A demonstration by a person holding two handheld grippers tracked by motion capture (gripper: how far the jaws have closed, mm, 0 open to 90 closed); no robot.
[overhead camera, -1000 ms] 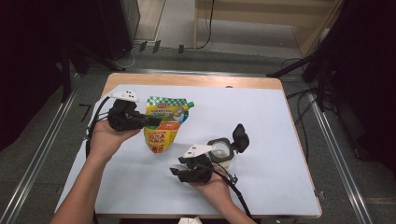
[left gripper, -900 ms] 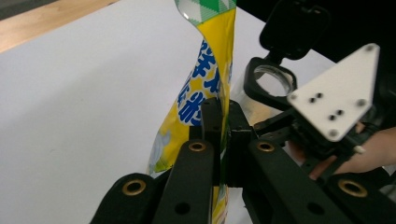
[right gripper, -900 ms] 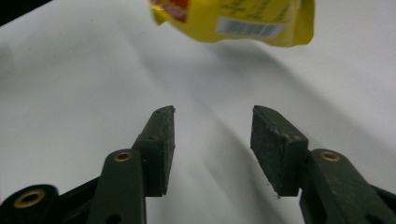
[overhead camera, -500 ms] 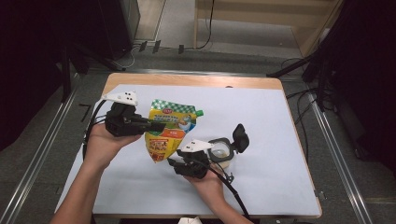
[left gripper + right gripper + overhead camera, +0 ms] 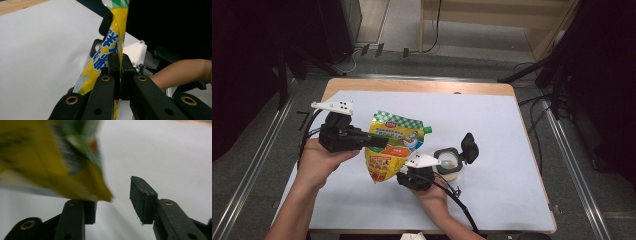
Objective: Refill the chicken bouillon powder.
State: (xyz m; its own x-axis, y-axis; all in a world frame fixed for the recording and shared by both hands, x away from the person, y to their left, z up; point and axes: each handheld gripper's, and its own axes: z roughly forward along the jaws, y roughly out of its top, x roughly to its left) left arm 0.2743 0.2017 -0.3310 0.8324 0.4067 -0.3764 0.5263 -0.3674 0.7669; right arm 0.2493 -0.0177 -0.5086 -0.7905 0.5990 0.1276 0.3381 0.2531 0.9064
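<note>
A yellow spouted pouch (image 5: 393,146) with a green checked top and a green cap hangs tilted above the white mat. My left gripper (image 5: 381,142) is shut on its left side; in the left gripper view the jaws (image 5: 120,72) pinch the pouch (image 5: 111,47) edge-on. My right gripper (image 5: 401,176) sits just below the pouch's bottom corner. In the right gripper view it stands open (image 5: 112,197), and the blurred pouch corner (image 5: 55,162) hovers over its left jaw, apart from the right pad (image 5: 142,195).
A small clear container (image 5: 448,162) with its black flip lid (image 5: 470,147) raised stands on the mat just right of my right gripper. The white mat (image 5: 502,125) covers a wooden table (image 5: 412,86). Metal rails run along both sides.
The left gripper has carried the pouch toward the near side and tilted it, so its bottom corner now hangs at the right gripper's open jaws. The right gripper has barely shifted.
</note>
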